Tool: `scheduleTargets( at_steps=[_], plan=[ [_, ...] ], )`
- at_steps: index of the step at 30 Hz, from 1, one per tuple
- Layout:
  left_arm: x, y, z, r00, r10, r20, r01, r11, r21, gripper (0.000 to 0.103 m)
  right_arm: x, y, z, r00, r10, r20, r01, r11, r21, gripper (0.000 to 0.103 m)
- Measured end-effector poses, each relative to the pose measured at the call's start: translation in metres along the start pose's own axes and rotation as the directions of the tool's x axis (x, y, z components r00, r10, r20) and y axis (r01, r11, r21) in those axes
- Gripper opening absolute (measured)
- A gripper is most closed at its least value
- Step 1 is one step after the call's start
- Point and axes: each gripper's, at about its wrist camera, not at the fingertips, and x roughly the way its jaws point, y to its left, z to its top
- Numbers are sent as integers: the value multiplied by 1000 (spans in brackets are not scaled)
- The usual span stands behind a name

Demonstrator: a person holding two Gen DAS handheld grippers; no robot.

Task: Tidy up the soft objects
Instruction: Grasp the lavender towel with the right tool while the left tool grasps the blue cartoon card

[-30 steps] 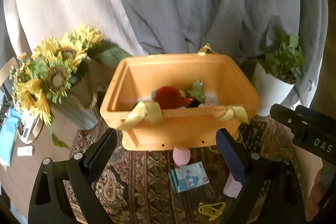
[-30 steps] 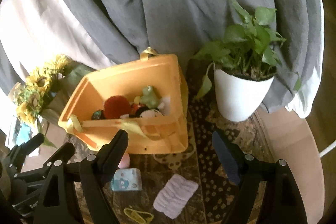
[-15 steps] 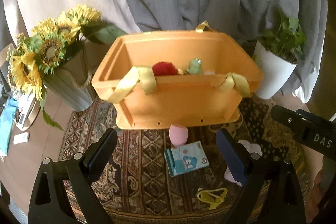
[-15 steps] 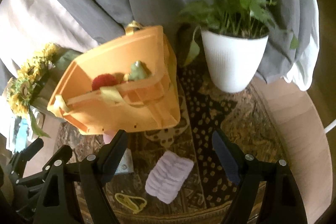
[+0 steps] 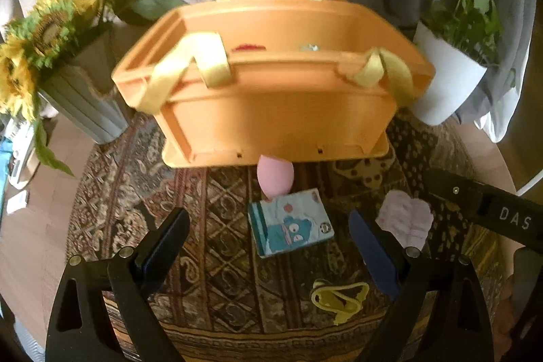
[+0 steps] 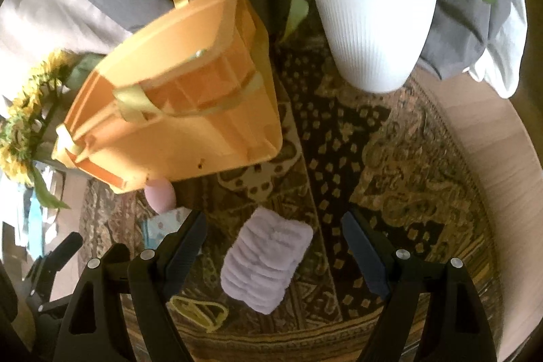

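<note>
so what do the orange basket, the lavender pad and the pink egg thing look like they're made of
Orange basket: looks like rigid moulded plastic, matte, with ribbed walls; yellow fabric straps.
Lavender pad: soft plush or chenille cloth, judging by its fuzzy ridged rows.
Pink egg: probably foam sponge, smooth and matte; too blurred to be sure.

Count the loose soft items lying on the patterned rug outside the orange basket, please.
4: pink egg-shaped sponge against the orange plastic basket; blue cartoon tissue pack before it; lilac fluffy cloth rightward; yellow elastic band nearest. Others may be hidden.
</note>
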Motion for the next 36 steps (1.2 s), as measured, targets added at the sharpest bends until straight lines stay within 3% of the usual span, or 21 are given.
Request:
scheduleTargets(
  at_steps=[17,30,36],
  plan=[
    [41,-11,-11,994,-42,-105,42,999,-8,96,44,1,-14,993,3,-114,-2,1000,9,83],
    [75,-15,-16,986,-15,-166,15,1000,-1,92,61,4,-16,992,-22,-126,21,1000,-15,81],
    [83,-19,-18,984,-29,-178,30,1000,3,79,63,0,-16,991,-24,-129,22,1000,-19,62]
  ],
)
